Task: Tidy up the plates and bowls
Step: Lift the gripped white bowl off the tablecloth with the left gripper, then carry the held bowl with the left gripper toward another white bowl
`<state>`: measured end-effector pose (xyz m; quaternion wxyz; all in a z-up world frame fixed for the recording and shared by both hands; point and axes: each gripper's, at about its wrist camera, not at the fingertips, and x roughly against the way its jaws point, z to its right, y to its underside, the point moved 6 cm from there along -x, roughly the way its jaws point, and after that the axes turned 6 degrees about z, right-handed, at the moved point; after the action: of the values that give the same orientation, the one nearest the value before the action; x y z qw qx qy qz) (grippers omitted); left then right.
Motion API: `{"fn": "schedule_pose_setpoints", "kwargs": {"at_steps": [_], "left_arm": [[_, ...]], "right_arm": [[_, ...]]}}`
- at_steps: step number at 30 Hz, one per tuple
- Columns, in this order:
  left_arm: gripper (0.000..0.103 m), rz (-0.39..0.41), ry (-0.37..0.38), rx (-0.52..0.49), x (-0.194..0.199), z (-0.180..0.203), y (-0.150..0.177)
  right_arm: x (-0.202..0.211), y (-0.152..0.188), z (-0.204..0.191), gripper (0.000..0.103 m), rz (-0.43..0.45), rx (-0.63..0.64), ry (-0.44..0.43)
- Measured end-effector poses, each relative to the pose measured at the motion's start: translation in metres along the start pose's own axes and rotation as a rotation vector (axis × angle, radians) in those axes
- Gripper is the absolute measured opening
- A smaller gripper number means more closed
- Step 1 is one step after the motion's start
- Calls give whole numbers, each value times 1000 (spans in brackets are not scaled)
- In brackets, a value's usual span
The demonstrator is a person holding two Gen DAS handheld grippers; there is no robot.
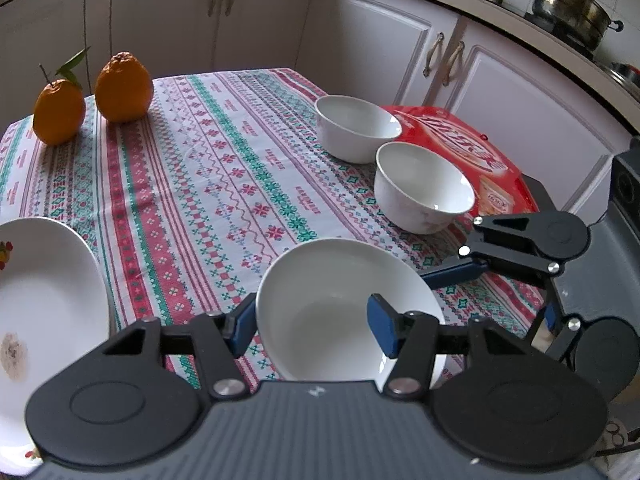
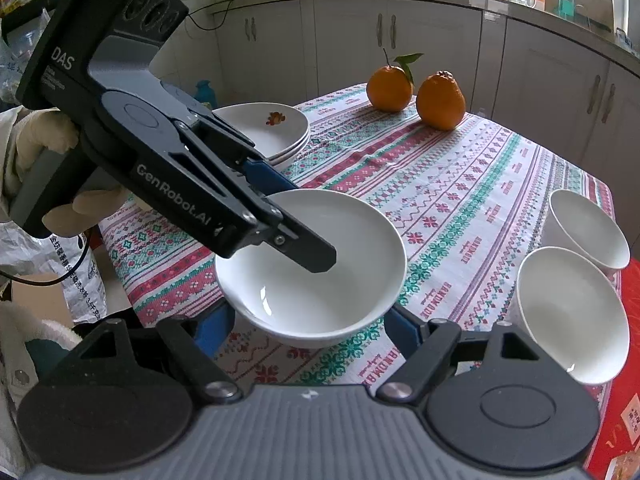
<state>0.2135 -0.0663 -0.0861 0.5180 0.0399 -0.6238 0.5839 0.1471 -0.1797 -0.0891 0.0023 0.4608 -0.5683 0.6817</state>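
Note:
My left gripper (image 1: 312,324) is shut on a shallow white bowl (image 1: 340,300). One blue pad is inside the bowl and the other is outside its left wall. In the right wrist view the left gripper (image 2: 288,216) reaches in from the left over the bowl (image 2: 320,280). My right gripper (image 2: 308,330) has its jaws standing apart on either side of the bowl's near lower wall, and the bowl hides both fingertips. Two deeper white bowls (image 1: 356,128) (image 1: 424,188) stand on the table's right side. A stack of white plates (image 2: 272,128) sits at the far left.
Two oranges (image 1: 124,88) (image 1: 60,112) stand at the far end of the patterned tablecloth (image 1: 208,184). A red box (image 1: 472,144) lies beside the two bowls. White cabinets (image 1: 372,40) close off the far side. A gloved hand (image 2: 44,136) holds the left gripper.

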Motion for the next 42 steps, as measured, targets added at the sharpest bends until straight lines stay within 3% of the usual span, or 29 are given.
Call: {"fn": "schedule_pose_setpoints", "kwargs": {"at_steps": [25, 29, 31, 32, 39, 42], "left_arm": [[57, 6, -5, 21, -5, -8, 1], [66, 12, -3, 17, -6, -6, 1], [85, 24, -14, 12, -4, -5, 0], [87, 34, -20, 4, -1, -4, -2], [92, 92, -62, -63, 19, 7, -16], [92, 108, -46, -83, 21, 17, -26]], "right_arm": [[-1, 0, -4, 85, 6, -15, -11], [0, 0, -4, 86, 10, -14, -10], [3, 0, -5, 95, 16, -8, -5], [5, 1, -5, 98, 22, -6, -3], [27, 5, 5, 99, 54, -35, 25], [41, 7, 19, 100, 75, -71, 60]]}}
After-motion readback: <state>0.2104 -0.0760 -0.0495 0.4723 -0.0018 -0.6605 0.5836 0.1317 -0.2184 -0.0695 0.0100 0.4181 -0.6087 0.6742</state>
